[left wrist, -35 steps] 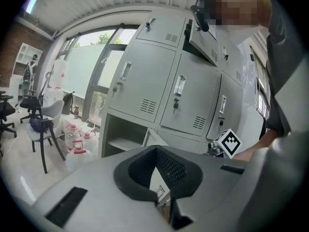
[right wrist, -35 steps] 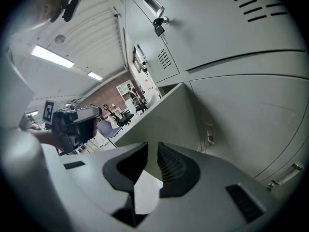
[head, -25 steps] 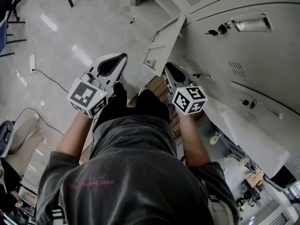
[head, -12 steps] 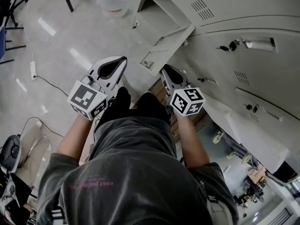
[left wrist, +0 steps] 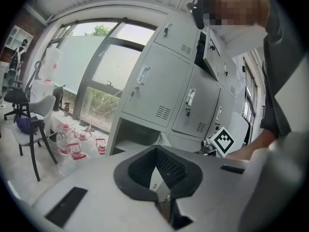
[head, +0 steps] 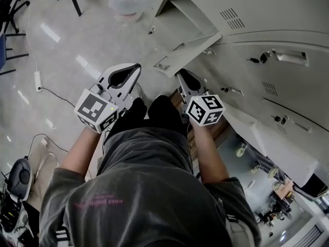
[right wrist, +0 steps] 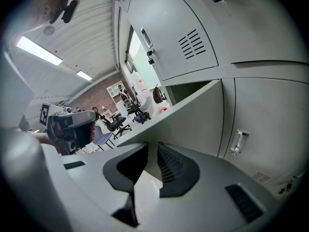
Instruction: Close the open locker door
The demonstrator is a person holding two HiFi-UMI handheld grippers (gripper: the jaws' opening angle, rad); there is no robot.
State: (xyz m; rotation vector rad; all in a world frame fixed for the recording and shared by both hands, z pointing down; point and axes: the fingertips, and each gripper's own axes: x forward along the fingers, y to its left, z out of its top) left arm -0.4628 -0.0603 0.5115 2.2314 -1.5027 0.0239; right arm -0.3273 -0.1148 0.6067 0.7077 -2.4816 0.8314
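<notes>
Right hand-held gripper [head: 181,75], jaws slightly apart, is hovering just beside the open locker door [head: 187,53]; left hand-held gripper [head: 136,67] is hanging apart from it, jaws together.

The locker door [head: 187,53] and the lockers [head: 277,14] are pale grey. The left gripper [head: 134,66] and right gripper [head: 181,75] are white with black-lined fingers [head: 119,75], and their cubes carry black-and-white square markers. The floor [head: 67,40] is glossy light grey. The shirt [head: 144,189] is dark grey with pink print.
</notes>
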